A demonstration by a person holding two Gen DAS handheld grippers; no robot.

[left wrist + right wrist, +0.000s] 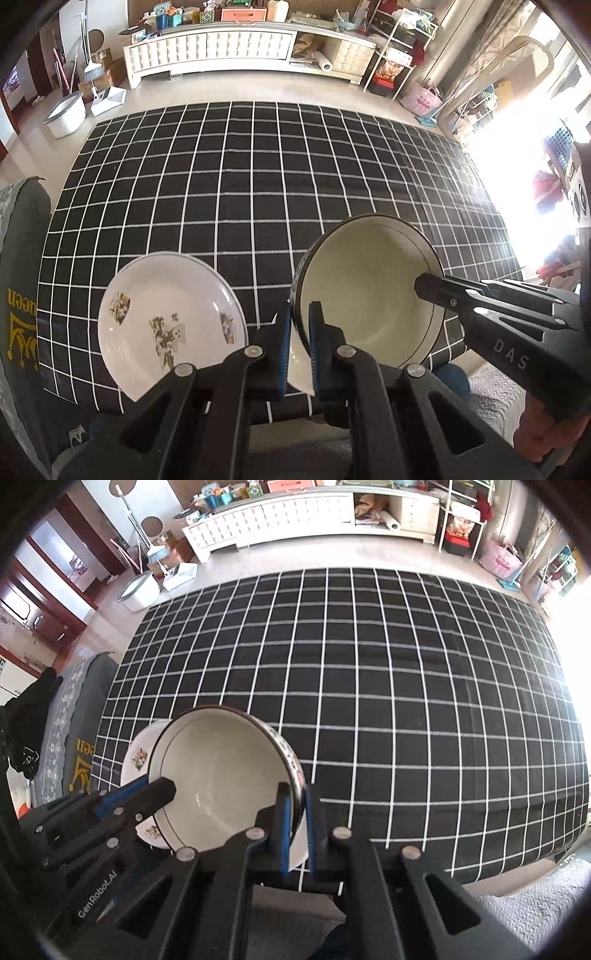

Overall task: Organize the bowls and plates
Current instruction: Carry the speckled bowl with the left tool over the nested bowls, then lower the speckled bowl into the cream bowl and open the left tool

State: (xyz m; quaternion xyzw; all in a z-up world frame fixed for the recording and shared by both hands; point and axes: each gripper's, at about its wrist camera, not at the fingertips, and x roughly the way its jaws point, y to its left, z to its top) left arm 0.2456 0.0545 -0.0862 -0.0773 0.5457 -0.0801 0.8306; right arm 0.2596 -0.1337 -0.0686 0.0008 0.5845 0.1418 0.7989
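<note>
Above the checked tablecloth point(258, 192), your left gripper point(300, 347) and right gripper point(296, 830) both clamp opposite rims of the cream bowl point(369, 295), tilted off the cloth; beside it lies the floral plate point(166, 325).

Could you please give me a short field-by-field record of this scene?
surface: black checked tablecloth
held item: cream bowl with a dark rim, tilted
left gripper: shut on the bowl's near-left rim
right gripper: shut on the opposite rim
other dish: floral plate, beside the bowl at the table's near edge
plate status: not gripped
</note>
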